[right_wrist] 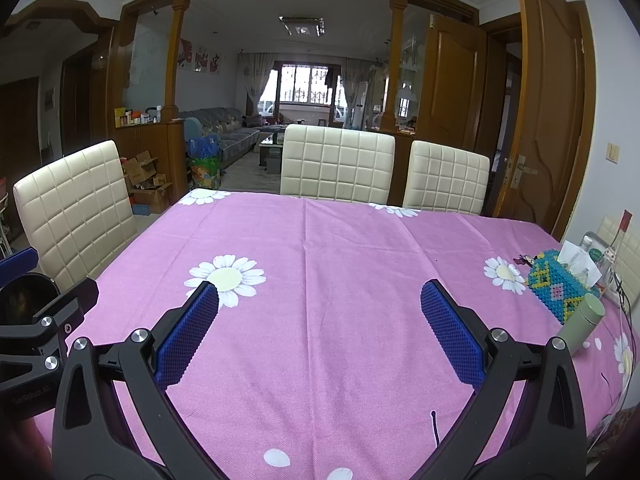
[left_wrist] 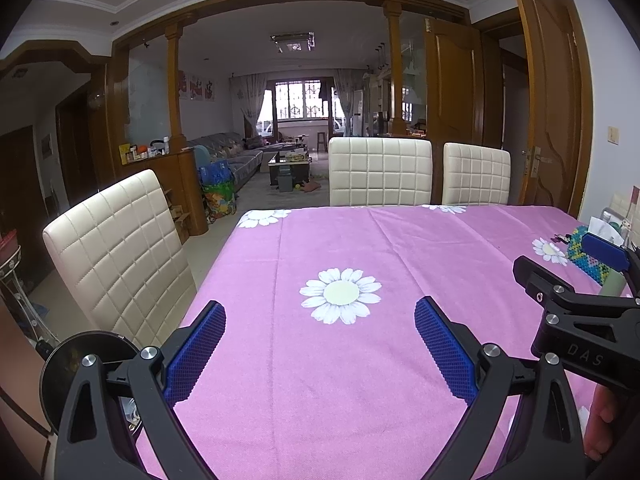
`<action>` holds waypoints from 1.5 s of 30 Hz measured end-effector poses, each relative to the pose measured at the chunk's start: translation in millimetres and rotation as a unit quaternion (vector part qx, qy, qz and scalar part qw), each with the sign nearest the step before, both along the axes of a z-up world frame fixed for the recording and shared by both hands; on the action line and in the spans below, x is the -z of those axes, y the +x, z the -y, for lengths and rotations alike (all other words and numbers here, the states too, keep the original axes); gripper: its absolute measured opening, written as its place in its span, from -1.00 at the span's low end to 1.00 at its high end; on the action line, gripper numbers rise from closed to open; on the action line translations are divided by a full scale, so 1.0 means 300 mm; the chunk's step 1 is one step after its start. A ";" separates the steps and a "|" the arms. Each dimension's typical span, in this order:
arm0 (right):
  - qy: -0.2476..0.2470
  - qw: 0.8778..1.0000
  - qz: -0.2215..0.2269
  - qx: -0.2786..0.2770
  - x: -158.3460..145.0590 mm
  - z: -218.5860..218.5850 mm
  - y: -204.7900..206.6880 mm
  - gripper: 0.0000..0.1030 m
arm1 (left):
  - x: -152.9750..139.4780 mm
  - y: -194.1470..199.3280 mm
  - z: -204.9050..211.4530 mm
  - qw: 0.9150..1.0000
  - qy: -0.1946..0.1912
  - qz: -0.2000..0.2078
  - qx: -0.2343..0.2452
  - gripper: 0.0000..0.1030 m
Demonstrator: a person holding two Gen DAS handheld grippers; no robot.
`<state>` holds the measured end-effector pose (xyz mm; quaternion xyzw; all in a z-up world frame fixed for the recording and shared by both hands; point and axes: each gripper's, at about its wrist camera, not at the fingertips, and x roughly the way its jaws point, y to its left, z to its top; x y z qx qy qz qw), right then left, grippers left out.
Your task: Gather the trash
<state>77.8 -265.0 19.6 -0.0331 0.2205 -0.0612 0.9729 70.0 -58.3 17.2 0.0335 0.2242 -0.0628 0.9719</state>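
A table under a pink daisy-print cloth fills both views, and I see no piece of trash on the cloth. My left gripper hovers low over the near edge, open, with nothing between its blue pads. My right gripper is open and empty too, just to the right of the left one. In the left wrist view the right gripper shows at the right edge. In the right wrist view the left gripper shows at the left edge.
A beaded tissue box and a pale green flask stand at the table's right side, by cables along the wall. Cream padded chairs stand at the left and the far side. A wooden door is open at the right.
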 end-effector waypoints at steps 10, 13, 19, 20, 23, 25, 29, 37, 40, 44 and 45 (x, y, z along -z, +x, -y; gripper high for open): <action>0.000 1.000 -0.001 0.000 0.003 0.001 0.000 0.93 | 0.009 0.004 -0.007 1.000 -0.015 -0.006 0.013 0.81; 0.000 1.000 -0.002 0.000 0.007 0.002 0.001 0.93 | 0.012 0.002 -0.007 1.000 -0.015 -0.003 0.007 0.81; 0.000 1.000 -0.002 0.000 0.006 0.002 0.001 0.93 | 0.016 0.007 -0.008 1.000 -0.018 -0.012 0.011 0.81; -0.001 1.000 -0.002 0.000 0.008 0.003 0.001 0.93 | 0.017 0.007 -0.009 1.000 -0.018 -0.012 0.010 0.81; 0.000 1.000 -0.003 0.000 0.010 0.002 0.002 0.93 | 0.018 0.008 -0.009 1.000 -0.016 -0.012 0.006 0.81; 0.000 1.000 -0.004 0.000 0.014 0.003 0.002 0.93 | 0.019 0.009 -0.009 1.000 -0.015 -0.011 0.006 0.81; 0.000 1.000 -0.005 -0.001 0.021 0.003 0.002 0.93 | 0.020 0.007 -0.008 1.000 -0.014 -0.011 0.007 0.81; 0.000 1.000 -0.005 0.000 0.021 0.004 0.002 0.93 | 0.020 0.005 -0.004 1.000 -0.009 -0.009 0.005 0.81; 0.000 1.000 -0.005 -0.001 0.019 0.004 0.003 0.93 | 0.019 0.001 0.001 1.000 -0.004 -0.006 0.005 0.81; 0.000 1.000 -0.005 -0.001 0.018 0.005 0.003 0.93 | 0.021 -0.001 -0.001 1.000 -0.004 -0.006 0.004 0.81; 0.000 1.000 -0.005 -0.001 0.019 0.005 0.002 0.93 | 0.021 -0.001 -0.001 1.000 -0.004 -0.006 0.004 0.81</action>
